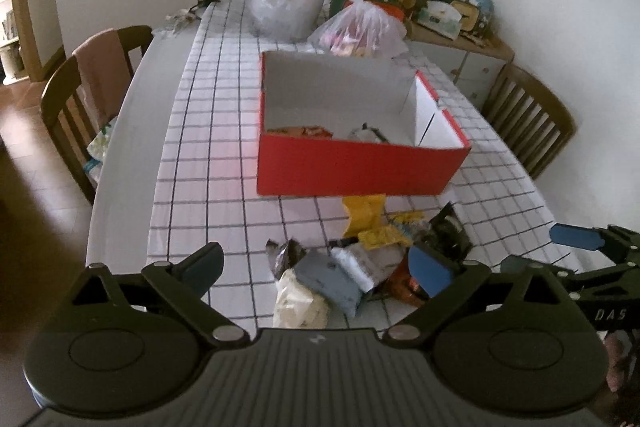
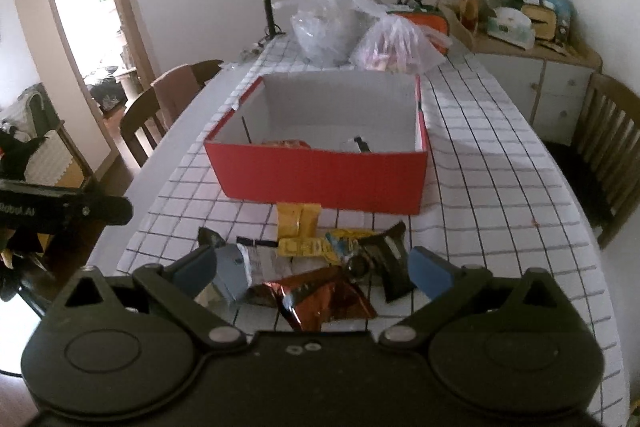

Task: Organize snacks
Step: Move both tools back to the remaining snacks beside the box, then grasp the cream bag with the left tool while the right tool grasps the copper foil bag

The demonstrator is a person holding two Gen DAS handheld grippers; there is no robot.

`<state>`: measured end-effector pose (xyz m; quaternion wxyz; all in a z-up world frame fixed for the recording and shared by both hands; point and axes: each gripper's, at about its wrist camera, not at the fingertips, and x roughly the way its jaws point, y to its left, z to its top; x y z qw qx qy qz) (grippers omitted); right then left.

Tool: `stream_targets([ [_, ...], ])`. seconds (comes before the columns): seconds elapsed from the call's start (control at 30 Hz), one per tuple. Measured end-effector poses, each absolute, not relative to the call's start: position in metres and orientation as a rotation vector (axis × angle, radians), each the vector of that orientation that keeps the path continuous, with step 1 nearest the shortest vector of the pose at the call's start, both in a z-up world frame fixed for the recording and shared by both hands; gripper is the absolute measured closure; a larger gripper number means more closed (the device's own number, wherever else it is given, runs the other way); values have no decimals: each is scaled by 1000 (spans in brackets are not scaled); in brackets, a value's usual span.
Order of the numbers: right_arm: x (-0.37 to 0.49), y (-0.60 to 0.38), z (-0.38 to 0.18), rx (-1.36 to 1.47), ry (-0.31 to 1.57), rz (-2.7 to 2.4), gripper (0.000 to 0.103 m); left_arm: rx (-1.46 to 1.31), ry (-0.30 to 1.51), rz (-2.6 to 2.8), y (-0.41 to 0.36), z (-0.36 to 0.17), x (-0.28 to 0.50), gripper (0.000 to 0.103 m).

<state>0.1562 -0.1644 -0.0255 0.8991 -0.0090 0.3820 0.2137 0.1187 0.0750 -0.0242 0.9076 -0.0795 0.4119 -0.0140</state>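
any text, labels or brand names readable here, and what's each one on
"DAS" – on the right gripper's arm, seen in the left wrist view.
"Robot.AI", first letter partly cut off – on the left gripper's body, seen in the right wrist view.
Snack packets: print is there but too blurred to read.
Red box: no text visible.

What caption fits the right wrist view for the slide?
Right claw, open, poised over the snack packets on the checked tablecloth, with the red box beyond them.
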Motion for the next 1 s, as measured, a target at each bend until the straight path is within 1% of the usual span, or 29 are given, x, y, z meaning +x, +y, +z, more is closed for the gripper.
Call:
stream_targets([
  [0.23,159,-162,-56,-9,864,370,1,-170,919,16,78,-57,118,3],
  [0.57,177,-159,-91,89,972,253,2,-114,976,48,72,-97,122,3],
  [0.9,208,-155,-113,253,1060,153,6,-67,1044,37,64,-124,135,3],
  [1.0,218,-152,-119,284,1088,133,10,-45,1061,30,62,-130,139,4],
])
